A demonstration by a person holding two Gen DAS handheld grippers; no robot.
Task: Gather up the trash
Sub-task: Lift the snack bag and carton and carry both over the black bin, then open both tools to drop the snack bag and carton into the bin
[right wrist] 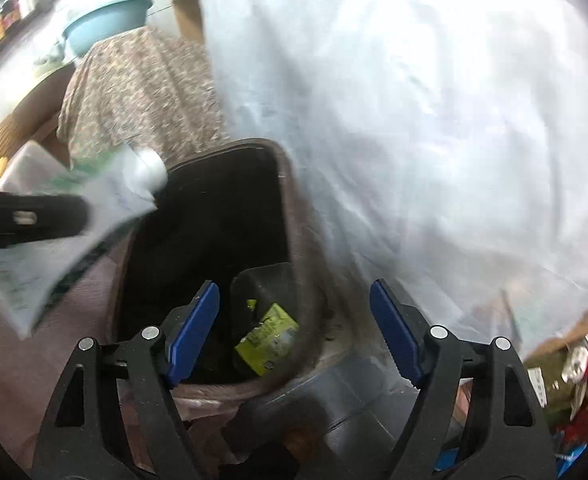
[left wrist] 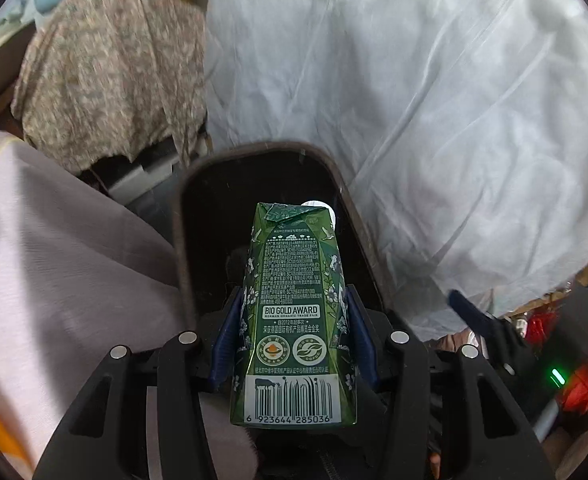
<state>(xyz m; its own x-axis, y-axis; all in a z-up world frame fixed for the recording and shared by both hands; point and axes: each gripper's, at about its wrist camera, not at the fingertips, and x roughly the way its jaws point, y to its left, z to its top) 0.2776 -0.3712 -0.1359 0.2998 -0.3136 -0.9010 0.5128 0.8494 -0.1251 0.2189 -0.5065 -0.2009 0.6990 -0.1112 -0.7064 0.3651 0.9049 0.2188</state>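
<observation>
Green carton clamped in left gripper jaws, long axis pointing down into the bin mouth directly ahead; right gripper jaws spread, empty, above same bin.

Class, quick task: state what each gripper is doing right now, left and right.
Left gripper: closed on a green drink carton above the dark bin.
Right gripper: open, holding nothing.

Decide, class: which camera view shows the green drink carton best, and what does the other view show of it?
The left wrist view: the green carton sits sharp and centred, held by the left gripper, printed back readable. The right wrist view shows it blurred at the left edge, over the bin.
</observation>
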